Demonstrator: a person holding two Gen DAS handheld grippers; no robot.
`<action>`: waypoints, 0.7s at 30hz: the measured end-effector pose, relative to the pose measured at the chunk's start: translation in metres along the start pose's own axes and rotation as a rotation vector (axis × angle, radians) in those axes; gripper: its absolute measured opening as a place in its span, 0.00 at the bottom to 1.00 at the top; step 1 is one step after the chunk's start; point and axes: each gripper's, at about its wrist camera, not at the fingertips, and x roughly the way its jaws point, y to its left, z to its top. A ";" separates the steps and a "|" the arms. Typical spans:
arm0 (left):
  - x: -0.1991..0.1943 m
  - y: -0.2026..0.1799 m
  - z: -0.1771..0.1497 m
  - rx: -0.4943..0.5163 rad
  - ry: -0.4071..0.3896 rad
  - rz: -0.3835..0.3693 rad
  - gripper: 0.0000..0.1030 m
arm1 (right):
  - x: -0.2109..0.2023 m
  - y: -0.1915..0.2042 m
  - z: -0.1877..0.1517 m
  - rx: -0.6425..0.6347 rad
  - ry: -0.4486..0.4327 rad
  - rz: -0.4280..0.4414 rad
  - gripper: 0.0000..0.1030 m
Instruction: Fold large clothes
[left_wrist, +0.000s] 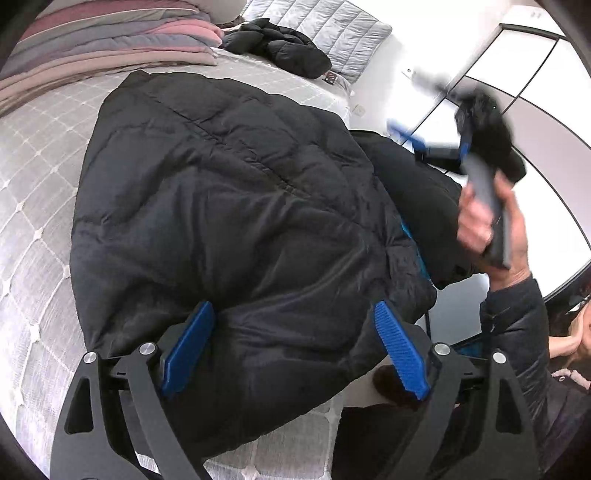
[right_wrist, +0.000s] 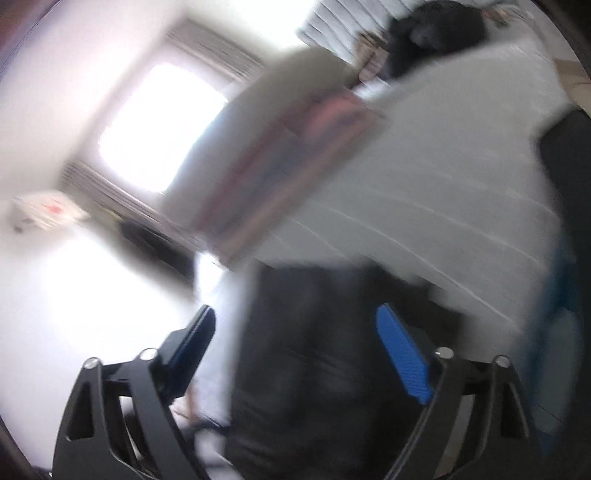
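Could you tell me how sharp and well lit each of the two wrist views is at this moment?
Left wrist view: mostly sharp and evenly lit, the black puffer jacket on the quilted bed crisp; only the right gripper is motion-smeared, and fisheye bends the edges. Right wrist view: heavy motion blur throughout, the window blown out to white, the folded blankets just streaks.

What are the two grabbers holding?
Nothing. The left gripper hangs open over the black coat on the bed; the right gripper is open too, though blurred.
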 end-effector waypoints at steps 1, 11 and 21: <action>-0.002 0.000 0.000 -0.006 -0.001 0.000 0.82 | 0.012 0.014 0.002 0.016 -0.037 0.066 0.90; -0.012 0.014 0.031 -0.060 -0.121 0.027 0.83 | 0.061 -0.069 -0.024 0.089 -0.149 -0.055 0.91; -0.018 0.018 0.045 -0.071 -0.217 -0.041 0.84 | 0.007 -0.059 -0.019 0.035 -0.212 -0.075 0.92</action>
